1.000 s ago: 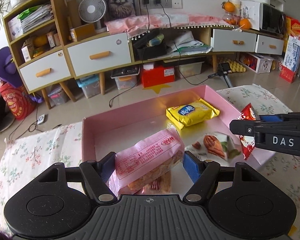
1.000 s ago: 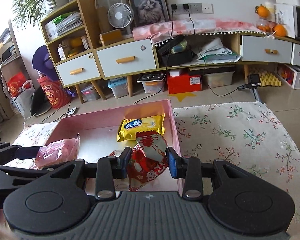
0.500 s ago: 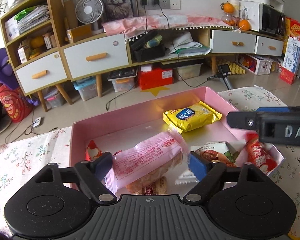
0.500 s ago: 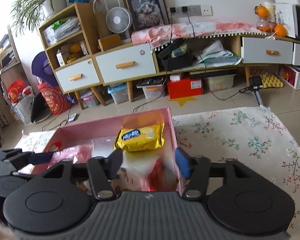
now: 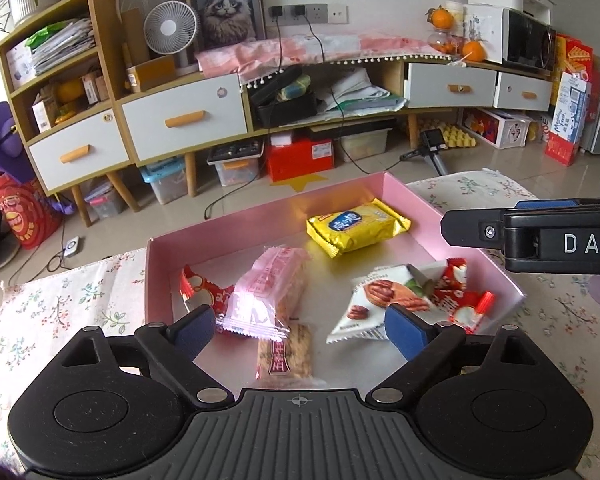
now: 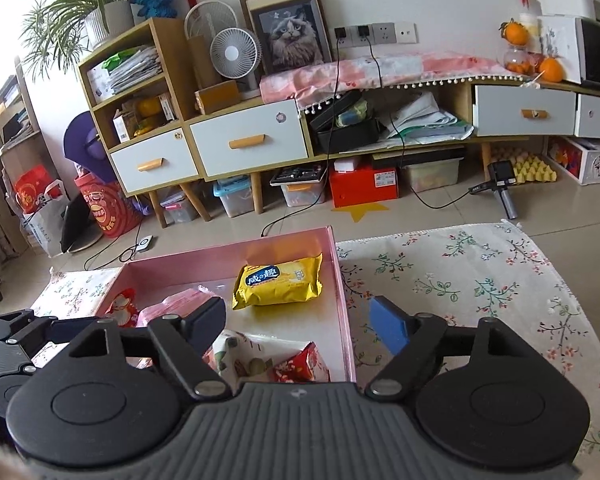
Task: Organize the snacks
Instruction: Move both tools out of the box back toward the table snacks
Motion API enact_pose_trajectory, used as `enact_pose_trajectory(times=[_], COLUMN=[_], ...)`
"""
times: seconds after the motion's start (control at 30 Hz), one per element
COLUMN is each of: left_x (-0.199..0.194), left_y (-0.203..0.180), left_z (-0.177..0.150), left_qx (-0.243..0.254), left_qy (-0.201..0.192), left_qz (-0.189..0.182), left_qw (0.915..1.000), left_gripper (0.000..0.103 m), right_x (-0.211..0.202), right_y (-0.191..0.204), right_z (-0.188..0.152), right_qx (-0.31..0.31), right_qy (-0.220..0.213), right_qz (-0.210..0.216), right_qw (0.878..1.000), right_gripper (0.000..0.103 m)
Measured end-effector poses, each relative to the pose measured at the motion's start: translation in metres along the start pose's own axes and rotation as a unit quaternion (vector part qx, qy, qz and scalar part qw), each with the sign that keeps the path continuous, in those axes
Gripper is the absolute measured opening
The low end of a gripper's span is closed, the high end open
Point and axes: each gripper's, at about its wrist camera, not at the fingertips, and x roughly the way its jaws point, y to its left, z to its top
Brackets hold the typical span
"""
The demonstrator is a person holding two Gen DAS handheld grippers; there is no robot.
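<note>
1. Snacks are gathered in the pink tray: a yellow pack at the far side, a pink pack at the near left, a nut pack and a red pack at the near right, a brown bar at the near edge.
2. The left gripper is held over the tray's near edge, jaws wide apart, nothing between them.
3. The right gripper is held over the tray's right wall, jaws likewise spread and empty.
4. The pink pack lies just ahead of the left jaws, towards their left finger, its long axis running roughly away from the camera; it partly covers another red pack and overlaps the bar's far end.
5. No snack is seen on the cloth, so the sorting is judged nearly done.
6. The left gripper is judged nearer to the pink pack and the bar, the right to the nut and red packs.
</note>
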Motion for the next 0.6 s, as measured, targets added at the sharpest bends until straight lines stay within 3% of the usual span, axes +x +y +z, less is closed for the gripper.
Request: enact_pose_trajectory(times=[0.6], left_x=[-0.06], left_y=[0.001], left_z=[-0.035], left_qx=[-0.016], left_qy=[0.007], left_qz=[-0.001], left_qw=[0.9998], left_gripper=[0.095], right_x=[-0.044], right_y=[0.003], right_z=[-0.015], right_qx=[-0.038], right_qy=[0.018], right_qz=[-0.004], right_qw=[0.999], right_gripper=[0.099])
